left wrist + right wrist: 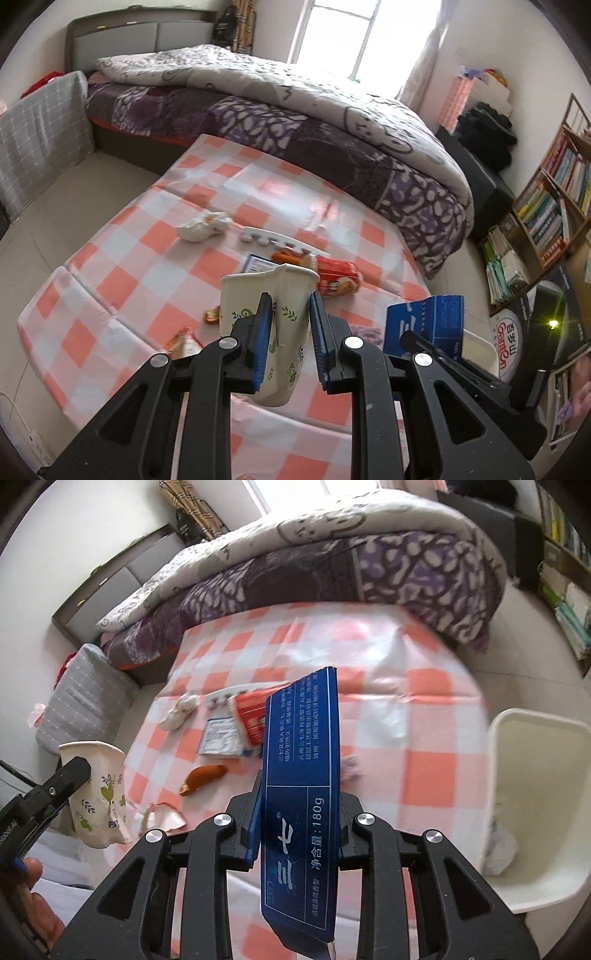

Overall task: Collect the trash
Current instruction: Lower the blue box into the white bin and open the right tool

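Bedroom floor w/ a pink-and-white checked mat [229,192] spread beside the bed [295,110] was the stage.

Left gripper [290,325] was clamped on a paper cup [266,295], blue pads pressing both sides and squashing the wall inward; cup was held up off the mat, mouth up, leaf print facing the cam. In the right wrist view the same cup [98,790] showed at far left, pinched by the other tool.

Right gripper [295,827] was shut tight on a blue carton [301,794], a flat box w/ white print, standing on edge btwn the fingers and sticking out fwd. From the left cam that blue carton [424,321] sat just right of the cup, held up.

Outward on the mat: a crumpled tissue [203,225], a white foam strip [273,242], a red snack pack [336,280] lying on its side, a small blue-and-white packet [219,738] next to it, an orange wrapper [201,779], a torn pink-white scrap [162,816].

White bin [535,812] stood at the mat's right edge, near the carton, w/ white crumpled paper [500,849] lying inside. Bookshelf [546,206] stood along the far right wall.
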Motion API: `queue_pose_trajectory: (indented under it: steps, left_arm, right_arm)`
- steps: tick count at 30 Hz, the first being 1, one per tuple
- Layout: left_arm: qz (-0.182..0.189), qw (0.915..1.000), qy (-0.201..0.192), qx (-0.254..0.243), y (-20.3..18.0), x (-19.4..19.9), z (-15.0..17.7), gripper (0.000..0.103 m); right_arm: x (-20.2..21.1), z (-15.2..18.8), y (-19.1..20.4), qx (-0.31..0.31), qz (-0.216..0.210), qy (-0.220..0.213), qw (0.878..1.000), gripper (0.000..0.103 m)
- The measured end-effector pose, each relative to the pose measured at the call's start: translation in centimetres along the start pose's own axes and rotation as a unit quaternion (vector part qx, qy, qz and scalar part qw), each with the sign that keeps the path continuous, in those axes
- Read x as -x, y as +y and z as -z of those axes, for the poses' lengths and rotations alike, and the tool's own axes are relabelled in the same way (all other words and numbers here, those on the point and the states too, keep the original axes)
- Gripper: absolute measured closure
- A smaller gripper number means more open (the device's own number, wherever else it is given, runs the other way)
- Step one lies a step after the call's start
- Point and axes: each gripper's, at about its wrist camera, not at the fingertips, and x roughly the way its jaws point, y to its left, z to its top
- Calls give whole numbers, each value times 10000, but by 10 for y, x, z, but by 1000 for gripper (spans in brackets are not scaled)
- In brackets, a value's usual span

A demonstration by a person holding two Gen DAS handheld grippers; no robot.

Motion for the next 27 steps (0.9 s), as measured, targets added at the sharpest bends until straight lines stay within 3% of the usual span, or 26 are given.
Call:
queue_pose_trajectory:
  steps: [9, 23, 27]
  left_arm:
    - [225, 9993, 126, -271, -48, -17, 7, 82]
    - [685, 9938, 387, -785, -124, -43, 30, 82]
    - [928, 9903, 523, -890, -147, -52, 40, 82]
  right_arm:
    - [25, -10, -54, -259, 419, -225, 9985, 76]
    - [49, -14, -150, -875, 1305, -166, 9874, 75]
    - [59, -11, -171, -982, 1620, -145, 9818, 68]
